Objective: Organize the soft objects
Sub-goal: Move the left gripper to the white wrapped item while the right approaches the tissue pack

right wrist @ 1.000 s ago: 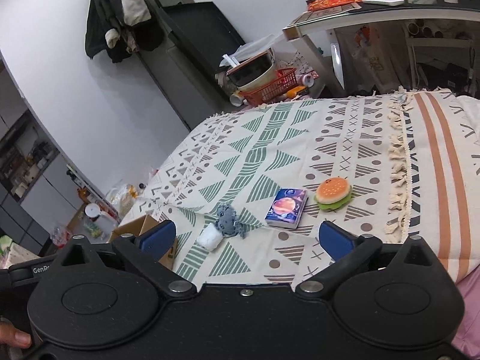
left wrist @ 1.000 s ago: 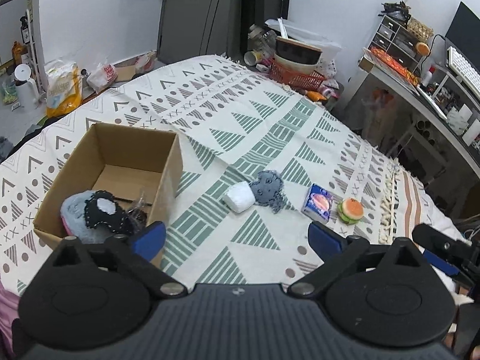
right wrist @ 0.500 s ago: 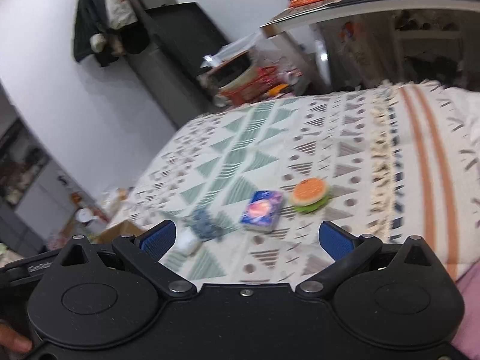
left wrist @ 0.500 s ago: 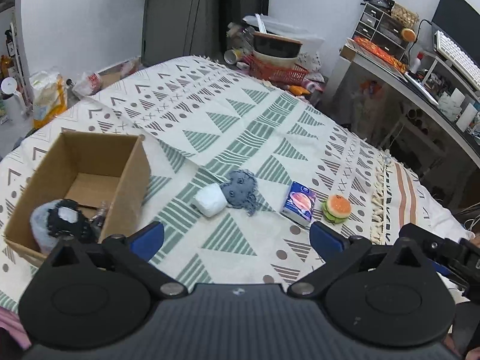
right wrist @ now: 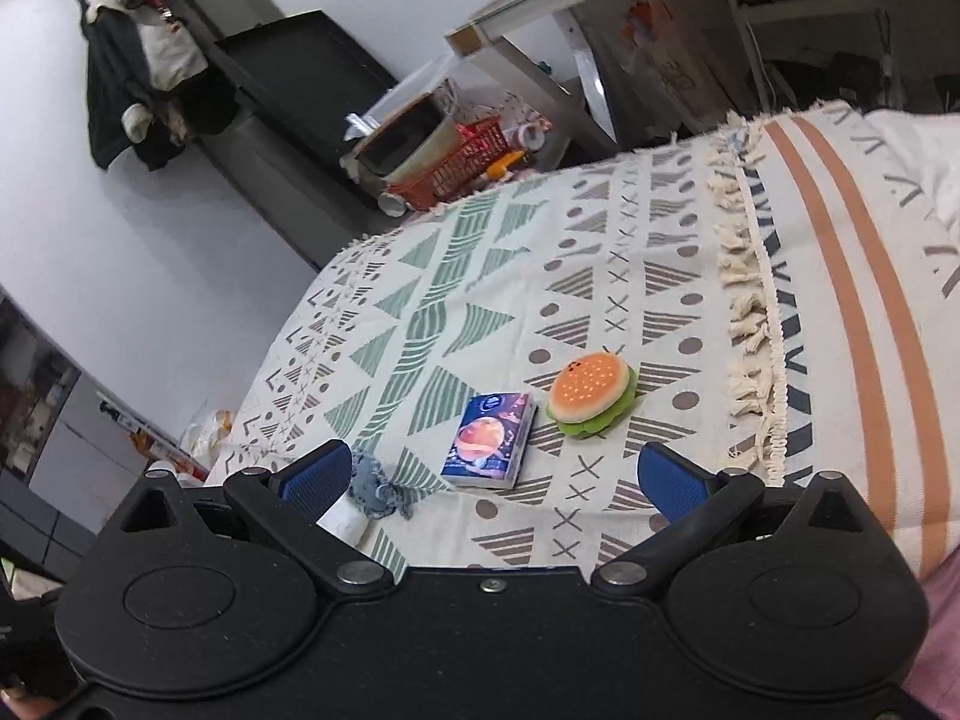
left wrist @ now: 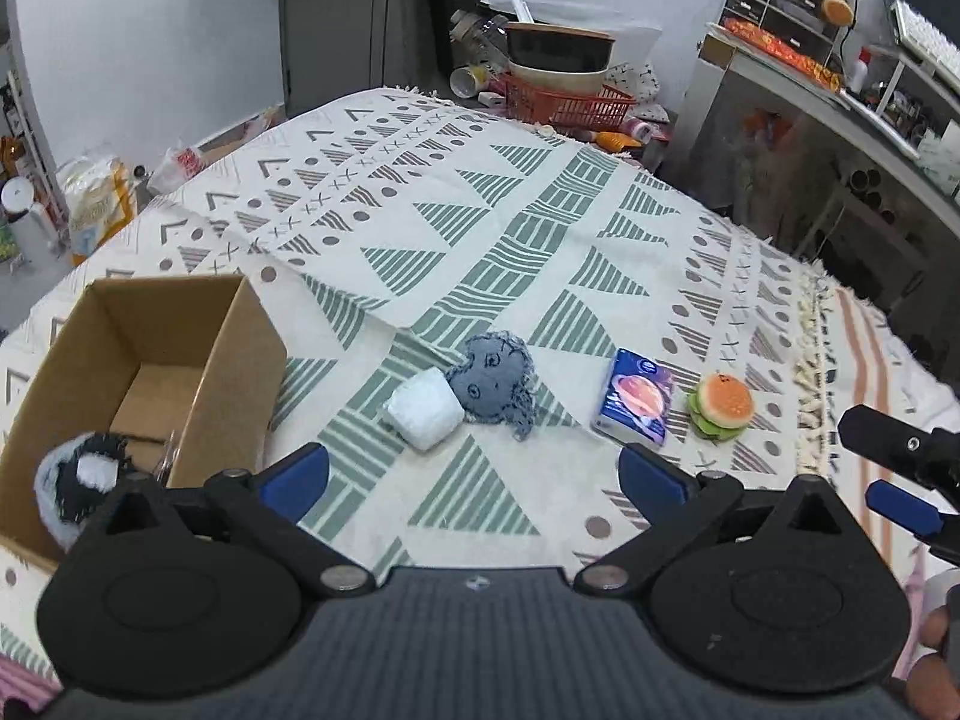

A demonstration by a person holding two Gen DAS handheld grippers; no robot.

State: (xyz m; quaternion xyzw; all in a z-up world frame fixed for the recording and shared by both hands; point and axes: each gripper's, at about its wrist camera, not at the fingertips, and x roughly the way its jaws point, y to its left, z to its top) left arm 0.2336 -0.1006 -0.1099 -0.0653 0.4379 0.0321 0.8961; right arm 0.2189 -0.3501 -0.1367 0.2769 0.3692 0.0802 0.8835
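Currently both grippers hover with jaws spread, empty: left gripper (left wrist: 474,471), right gripper (right wrist: 492,474). Ahead of the right jaws lie the tissue pack (right wrist: 489,441) and burger plush (right wrist: 591,394); closing askew could nudge the burger toward the blanket fringe (right wrist: 750,324).

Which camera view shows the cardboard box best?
The left wrist view: the cardboard box is almost whole there, open, with a grey and black plush toy inside. The right wrist view does not show the box; the hand-held gripper body covers that lower-left area.
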